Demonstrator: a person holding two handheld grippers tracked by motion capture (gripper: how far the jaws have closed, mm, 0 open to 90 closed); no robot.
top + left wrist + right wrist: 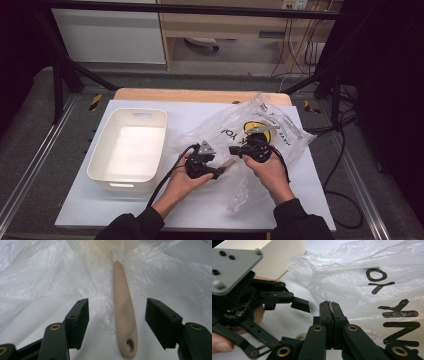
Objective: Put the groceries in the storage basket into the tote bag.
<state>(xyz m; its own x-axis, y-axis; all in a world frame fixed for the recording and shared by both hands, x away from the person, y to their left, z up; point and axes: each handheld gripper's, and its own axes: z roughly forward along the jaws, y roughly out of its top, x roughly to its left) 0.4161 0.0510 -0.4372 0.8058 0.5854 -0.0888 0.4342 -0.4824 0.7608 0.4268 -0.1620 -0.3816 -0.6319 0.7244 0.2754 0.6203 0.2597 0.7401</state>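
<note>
A crumpled clear plastic bag (260,120) with black print lies right of centre on the white table sheet. A beige handle (228,163) with a hole at its end sticks out of the bag's mouth toward me. My left gripper (220,170) is open, and in the left gripper view the handle (123,315) lies between its jaws (117,315) without touching either. My right gripper (234,150) is shut on a fold of the bag's film (362,270) at the mouth, seen pinched at its tips (331,306). Whatever is on the handle's far end is hidden inside the bag (50,277).
A white plastic bin (102,137) stands empty at the left, close to the left hand. A yellow patch (268,136) shows through the bag. Cables trail from both grippers. The table sheet (200,210) ends near my forearms; black frame posts stand at the sides.
</note>
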